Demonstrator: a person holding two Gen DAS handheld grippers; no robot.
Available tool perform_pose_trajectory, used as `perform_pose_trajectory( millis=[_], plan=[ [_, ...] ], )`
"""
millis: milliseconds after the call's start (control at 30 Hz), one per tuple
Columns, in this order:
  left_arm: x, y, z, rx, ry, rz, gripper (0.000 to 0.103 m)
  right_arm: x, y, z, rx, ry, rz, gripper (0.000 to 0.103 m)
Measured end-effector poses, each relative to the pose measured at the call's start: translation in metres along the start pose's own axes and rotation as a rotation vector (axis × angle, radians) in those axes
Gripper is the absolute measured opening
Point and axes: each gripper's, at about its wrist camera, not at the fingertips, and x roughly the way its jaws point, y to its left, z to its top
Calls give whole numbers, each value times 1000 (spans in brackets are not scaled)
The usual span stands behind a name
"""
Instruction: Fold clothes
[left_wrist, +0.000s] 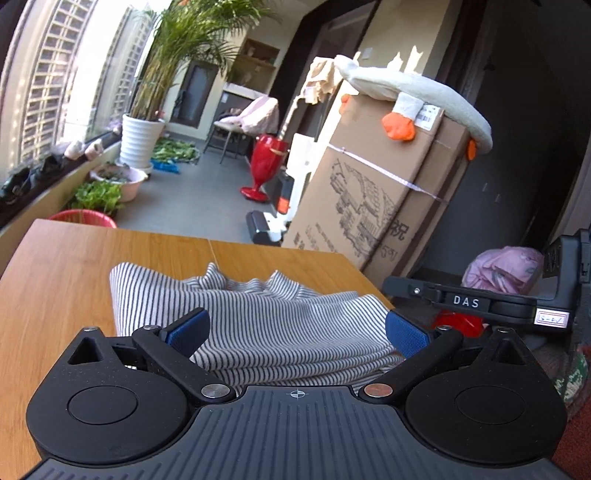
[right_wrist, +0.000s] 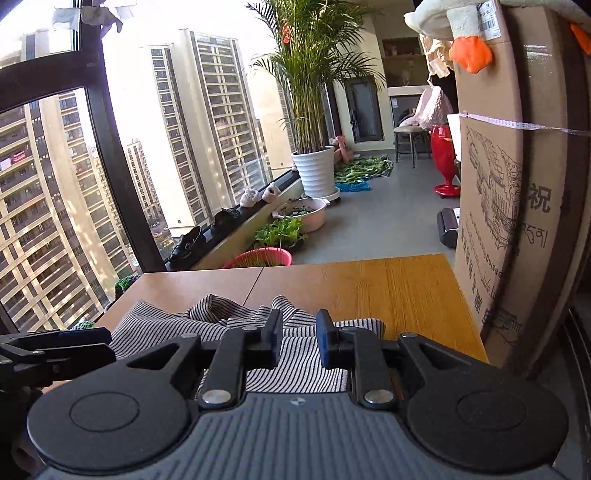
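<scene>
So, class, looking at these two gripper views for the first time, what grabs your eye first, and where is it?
The striped garment, loosely folded on the wooden table, sits right before both grippers. Behind the table's right side leans a big cardboard box with a white plush goose draped over its top. To the left, a tall palm in a white pot stands by the window.

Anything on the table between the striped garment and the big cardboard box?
No. In the right wrist view, only bare wooden table lies between the striped garment and the cardboard box.

Left gripper (left_wrist: 295, 332) wide, right gripper (right_wrist: 299, 338) ajar.
</scene>
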Motion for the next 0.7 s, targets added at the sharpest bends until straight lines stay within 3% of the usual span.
perform_pose_trajectory(
  millis=[100,167,267,400,500,700],
  plan=[
    [28,20,-10,-73,66,33,103,21,-5,-14,17,93,-11,21],
    [29,28,-16,-63,39,23,103,35,-16,-26,53,145,-27,21],
    [28,34,-17,-45,30,30,103,44,-26,-28,99,127,20,21],
    [39,27,-13,22,34,130,103,63,-18,-24,60,114,16,21],
    [39,32,-12,1,22,130,103,71,-11,-24,23,93,4,21],
    [40,29,-13,18,27,141,103,68,-25,-27,109,67,55,22]
  ],
)
